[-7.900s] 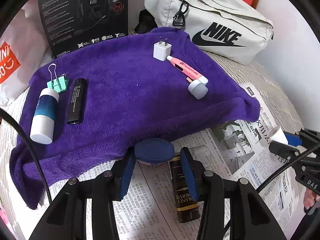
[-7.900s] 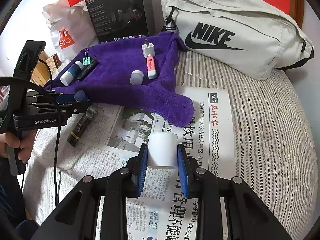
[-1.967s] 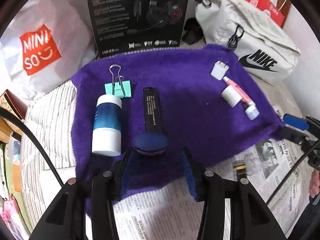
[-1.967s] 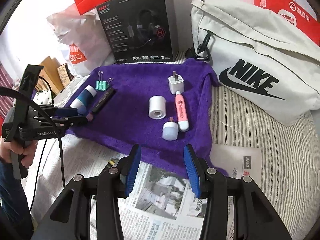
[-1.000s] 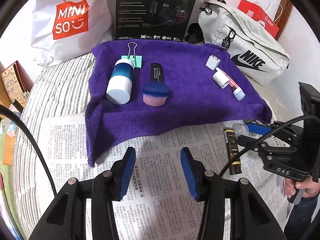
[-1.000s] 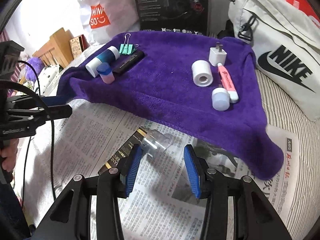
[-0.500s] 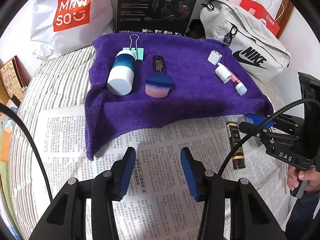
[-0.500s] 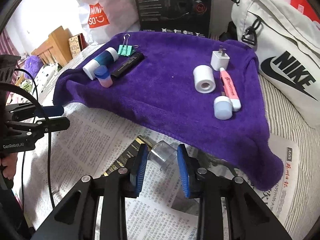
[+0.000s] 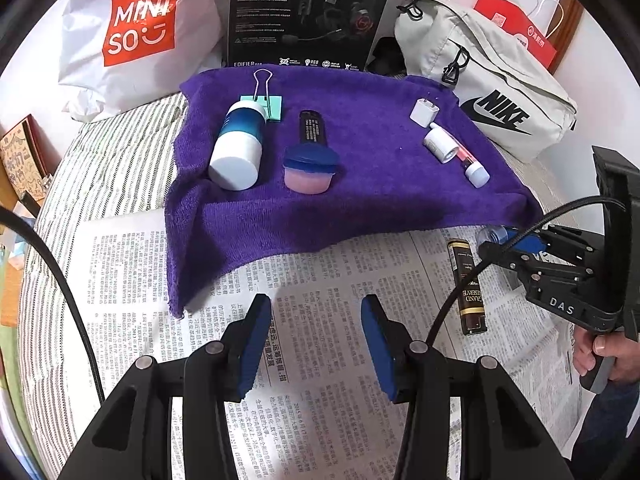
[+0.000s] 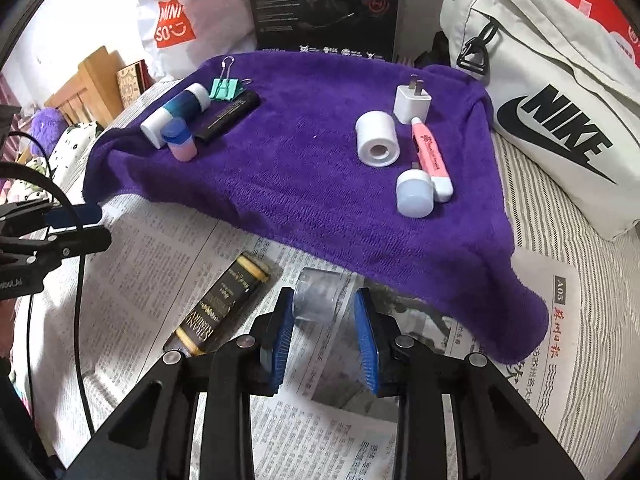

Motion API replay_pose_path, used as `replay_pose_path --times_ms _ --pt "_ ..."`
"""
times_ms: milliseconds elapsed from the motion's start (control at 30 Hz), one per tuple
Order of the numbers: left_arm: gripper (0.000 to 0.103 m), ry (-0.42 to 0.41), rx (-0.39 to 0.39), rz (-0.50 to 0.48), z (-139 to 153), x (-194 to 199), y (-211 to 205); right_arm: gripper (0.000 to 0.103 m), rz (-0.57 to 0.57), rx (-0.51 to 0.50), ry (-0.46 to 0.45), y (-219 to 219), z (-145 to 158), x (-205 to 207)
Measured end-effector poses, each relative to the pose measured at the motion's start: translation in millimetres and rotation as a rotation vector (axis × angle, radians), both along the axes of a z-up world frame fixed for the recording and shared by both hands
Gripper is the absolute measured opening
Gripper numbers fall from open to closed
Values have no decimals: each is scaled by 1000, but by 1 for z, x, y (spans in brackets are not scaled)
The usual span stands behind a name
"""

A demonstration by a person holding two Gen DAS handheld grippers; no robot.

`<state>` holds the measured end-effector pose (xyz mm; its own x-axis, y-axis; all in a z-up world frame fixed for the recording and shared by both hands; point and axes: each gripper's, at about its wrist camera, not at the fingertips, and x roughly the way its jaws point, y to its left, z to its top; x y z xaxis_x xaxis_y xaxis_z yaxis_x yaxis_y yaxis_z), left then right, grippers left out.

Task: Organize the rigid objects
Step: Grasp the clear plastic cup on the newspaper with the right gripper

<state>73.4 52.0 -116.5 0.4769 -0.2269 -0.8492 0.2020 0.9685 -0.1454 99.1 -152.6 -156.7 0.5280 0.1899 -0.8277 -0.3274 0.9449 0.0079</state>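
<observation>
A purple towel (image 9: 360, 200) (image 10: 300, 184) holds a blue-white bottle (image 9: 238, 146), a pink jar with blue lid (image 9: 310, 170), a black lighter (image 9: 312, 128), a green binder clip (image 9: 262, 98), a white charger (image 10: 412, 100), a white tape roll (image 10: 378, 138), a pink pen (image 10: 430, 156) and a white cap (image 10: 415, 194). My left gripper (image 9: 316, 342) is open and empty over the newspaper. My right gripper (image 10: 326, 330) has its jaws around a clear plastic cup (image 10: 318, 296) on the newspaper, close to its sides; contact is unclear. A black and gold lighter (image 10: 224, 304) lies beside it.
The newspaper (image 9: 320, 280) covers a striped bed. A white Nike bag (image 10: 552, 92), a black headset box (image 9: 308, 12) and a Miniso bag (image 9: 136, 32) stand behind the towel. The right gripper also shows in the left wrist view (image 9: 504, 240).
My right gripper has moved down to the clear cup and narrowed its jaws around it. My left gripper has drawn back from the towel, leaving the pink jar there.
</observation>
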Motion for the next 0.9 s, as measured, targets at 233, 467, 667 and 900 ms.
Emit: replay_pose_path --times_ms 233,467,667,900 --pt "45 2 5 -9 -2 -2 -5 25 3 1 -28 6 -1 4" --pt "45 -2 4 -12 -3 -4 -6 18 -16 53 -23 -8 5 -1" --pt "45 -3 3 -24 -2 -6 -14 18 -27 53 -48 -21 13 -16" --pt "45 7 -1 -73 -7 -1 -38 18 -59 61 -77 -45 22 -35"
